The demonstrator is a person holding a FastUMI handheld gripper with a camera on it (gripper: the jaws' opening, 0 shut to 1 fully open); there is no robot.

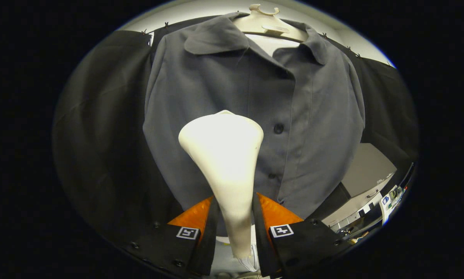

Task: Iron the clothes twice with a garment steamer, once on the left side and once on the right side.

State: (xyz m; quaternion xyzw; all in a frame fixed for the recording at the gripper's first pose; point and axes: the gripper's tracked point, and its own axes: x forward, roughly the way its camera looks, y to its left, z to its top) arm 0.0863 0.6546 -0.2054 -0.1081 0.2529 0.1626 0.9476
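A grey buttoned shirt (313,116) hangs on a pale hanger (268,25) in front of the black cloth wall. My gripper (233,209) is shut on the handle of a cream garment steamer (224,155), both fingers pressing its narrow neck. The steamer's wide head stands up ahead of the fingers, over the shirt's front just left of the button line. Whether the head touches the cloth I cannot tell. The lower middle of the shirt is hidden behind the steamer.
Black cloth (100,128) hangs to the left and right of the shirt. Beyond the shirt's right hem are a grey surface (367,166) and some small cluttered items (390,195).
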